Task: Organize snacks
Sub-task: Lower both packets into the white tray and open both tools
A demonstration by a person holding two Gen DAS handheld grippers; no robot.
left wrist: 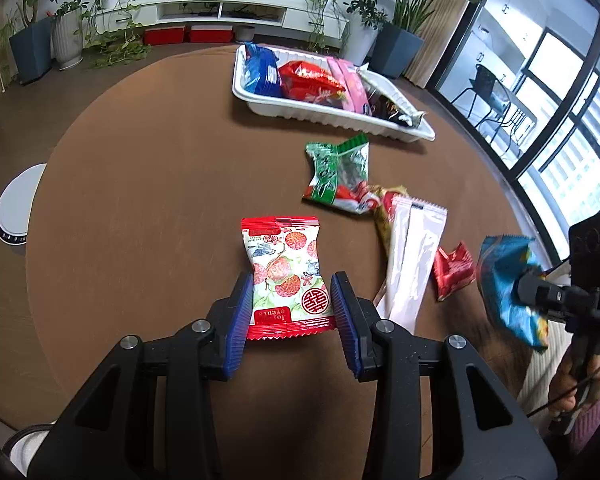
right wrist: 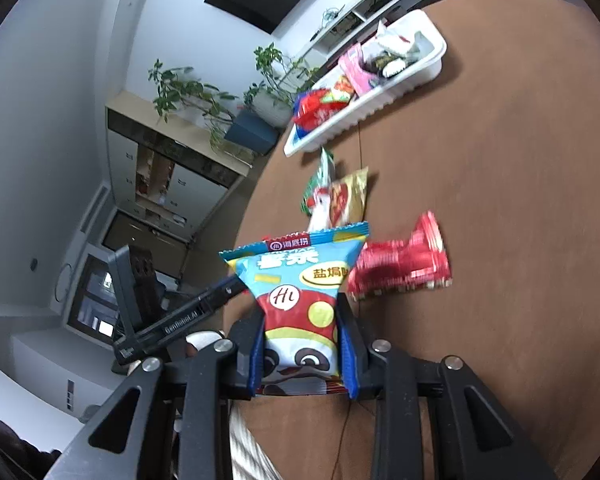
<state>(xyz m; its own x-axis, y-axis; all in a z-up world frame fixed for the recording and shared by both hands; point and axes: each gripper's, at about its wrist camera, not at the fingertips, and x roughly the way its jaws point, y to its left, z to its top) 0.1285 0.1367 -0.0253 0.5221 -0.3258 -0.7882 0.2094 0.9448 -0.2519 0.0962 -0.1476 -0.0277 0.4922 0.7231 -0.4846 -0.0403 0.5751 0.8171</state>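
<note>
two hand-held tongs work over a round brown counter (left wrist: 140,184), and a white tray (left wrist: 320,114) at its far side serves as the landmark. the tray already holds several packets: a blue one, a red one, a pink one and a dark one. the left tongs (left wrist: 294,300) pinch a strawberry-print packet (left wrist: 286,276) by its lower half, the blue pads pressing in on both sides; this packet sits well short of the tray, on the near side of the counter. the right tongs (right wrist: 302,354) pinch a blue and red snack bag (right wrist: 300,300) by its bottom end, lifted off the counter, also well short of the tray. between both and the tray lie loose snacks: a green packet (left wrist: 336,172) nearest the tray, then a gold one partly hidden, a pale pink sachet (left wrist: 412,256) and a small red packet (left wrist: 454,270). likely risks: each grip is on a puffy, slippery wrapper near one end, so a bag may slide out or swing during the carry to the tray. the two tongs may cross paths, since both loads head for the same tray. a low carry could also sweep the loose snacks aside, and a packet set on the crowded tray may spill over its rim.
</note>
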